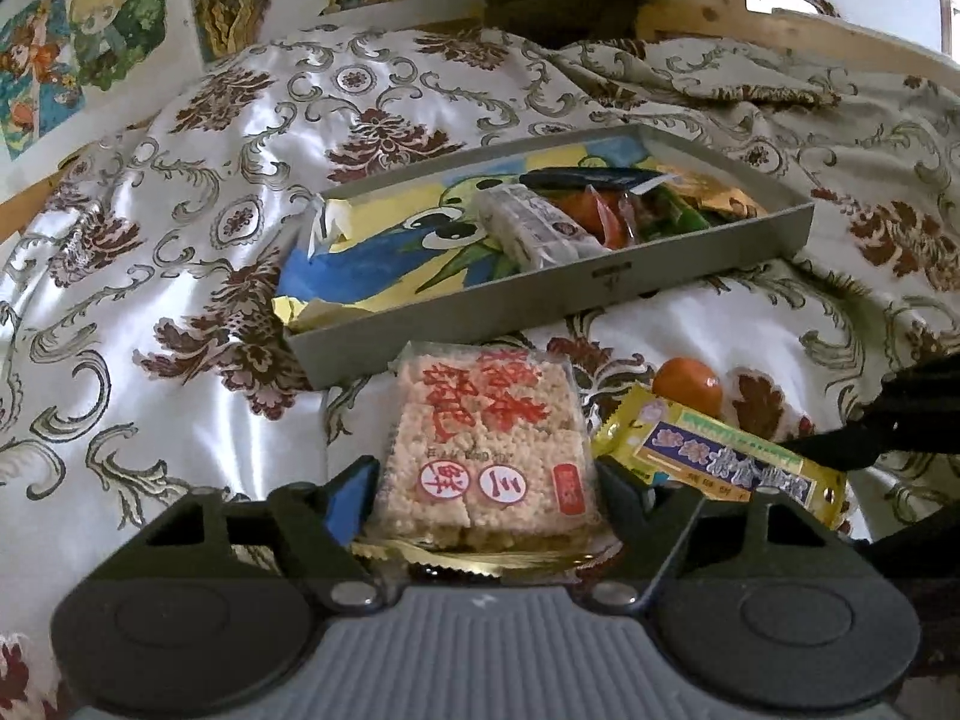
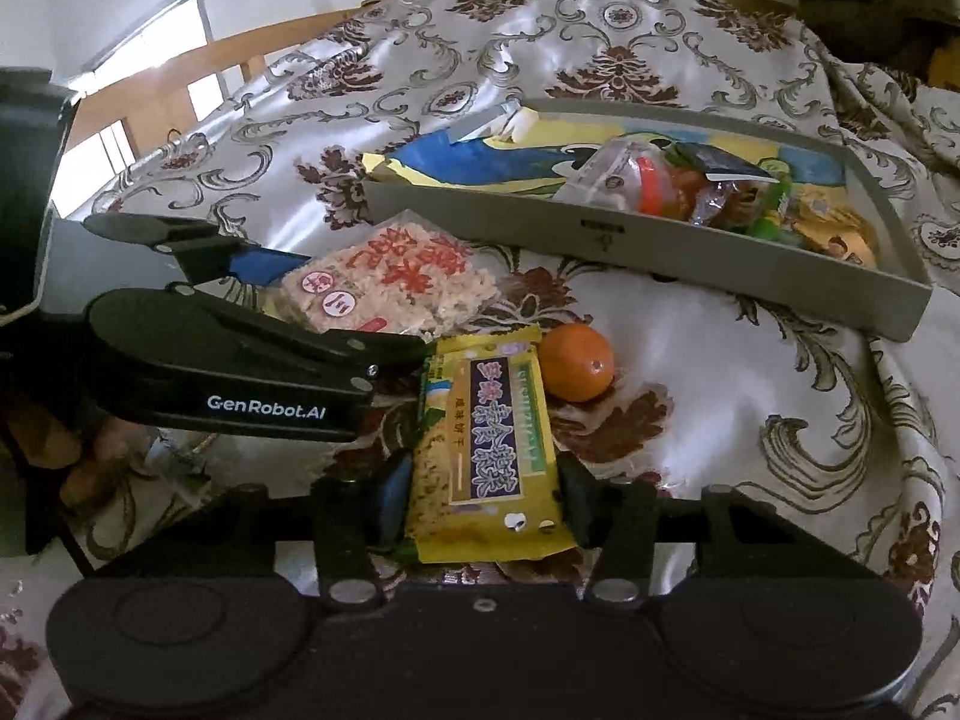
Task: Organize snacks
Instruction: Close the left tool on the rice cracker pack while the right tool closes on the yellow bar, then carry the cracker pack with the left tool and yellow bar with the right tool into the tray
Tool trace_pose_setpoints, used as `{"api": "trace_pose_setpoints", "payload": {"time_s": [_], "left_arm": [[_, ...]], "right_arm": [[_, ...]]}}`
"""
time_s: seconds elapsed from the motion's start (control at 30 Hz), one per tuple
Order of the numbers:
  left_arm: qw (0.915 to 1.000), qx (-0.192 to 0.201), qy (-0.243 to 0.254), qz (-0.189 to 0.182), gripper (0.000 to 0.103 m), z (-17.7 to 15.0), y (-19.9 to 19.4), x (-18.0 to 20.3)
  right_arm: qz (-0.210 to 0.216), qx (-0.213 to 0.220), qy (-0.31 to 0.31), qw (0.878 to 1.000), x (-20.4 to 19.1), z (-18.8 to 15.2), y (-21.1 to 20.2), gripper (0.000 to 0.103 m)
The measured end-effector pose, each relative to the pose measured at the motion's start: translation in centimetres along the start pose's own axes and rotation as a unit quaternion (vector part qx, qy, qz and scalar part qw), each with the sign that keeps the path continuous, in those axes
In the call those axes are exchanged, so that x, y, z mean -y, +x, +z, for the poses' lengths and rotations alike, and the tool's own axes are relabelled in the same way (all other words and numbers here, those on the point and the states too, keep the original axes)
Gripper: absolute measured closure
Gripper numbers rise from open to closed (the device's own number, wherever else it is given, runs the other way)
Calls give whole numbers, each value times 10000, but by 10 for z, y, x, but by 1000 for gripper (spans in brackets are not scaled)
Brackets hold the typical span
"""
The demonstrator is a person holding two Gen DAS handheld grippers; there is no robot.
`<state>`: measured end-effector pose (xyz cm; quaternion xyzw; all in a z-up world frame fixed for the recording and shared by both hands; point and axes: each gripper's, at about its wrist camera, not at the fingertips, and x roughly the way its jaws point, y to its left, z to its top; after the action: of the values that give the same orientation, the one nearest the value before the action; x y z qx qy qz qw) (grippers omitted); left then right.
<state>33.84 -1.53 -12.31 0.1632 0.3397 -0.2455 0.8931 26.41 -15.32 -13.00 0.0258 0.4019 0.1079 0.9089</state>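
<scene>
My left gripper (image 1: pixel 486 492) is shut on a puffed-rice cake pack (image 1: pixel 486 450) with red characters; it also shows in the right wrist view (image 2: pixel 384 282). My right gripper (image 2: pixel 480 504) is shut on a yellow biscuit pack (image 2: pixel 486 450), also seen in the left wrist view (image 1: pixel 726 456). A small orange (image 2: pixel 576 363) lies on the cloth just beyond the yellow pack, also visible from the left (image 1: pixel 687 387). A grey tray (image 1: pixel 600 291) lined with a cartoon sheet holds several snacks at its right end; it also shows in the right wrist view (image 2: pixel 660 246).
A floral satin cloth (image 1: pixel 180 240) covers the surface, bunched in folds at the back right (image 1: pixel 720 78). Cartoon posters (image 1: pixel 78 30) hang on the wall behind. The left gripper's body (image 2: pixel 240 372) sits close to the left of the yellow pack.
</scene>
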Motion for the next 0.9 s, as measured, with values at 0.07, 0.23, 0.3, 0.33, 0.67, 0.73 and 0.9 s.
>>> {"api": "trace_pose_setpoints", "payload": {"time_s": [0.07, 0.23, 0.3, 0.33, 0.67, 0.73, 0.9], "left_arm": [[9997, -5, -187, -145, 26, 1, -2, -5], [9961, -62, -813, -326, 27, 3, -7, -22], [9935, -56, -1076, -365, 27, 2, -9, -29], [9919, -50, -1209, -392, 27, 2, -10, -33], [9721, 390, -2255, -514, 27, 1, -34, -63], [9715, 539, -2263, -451, 27, 3, -40, -61], [9631, 949, -2474, -477, 27, 12, -46, -57]], "right_arm": [[43, -40, 73, 10000, 0, 1, -2, 52], [58, -28, 118, 9999, -1, 1, -9, 53], [4, 62, -51, 10000, -6, 1, -14, 53], [-5, 99, -118, 9999, -8, 1, -16, 53], [-118, 716, -488, 9962, -15, 4, -40, 53], [-152, 857, -481, 9950, -11, 7, -43, 53], [-226, 1210, -369, 9917, 3, 17, -48, 53]]}}
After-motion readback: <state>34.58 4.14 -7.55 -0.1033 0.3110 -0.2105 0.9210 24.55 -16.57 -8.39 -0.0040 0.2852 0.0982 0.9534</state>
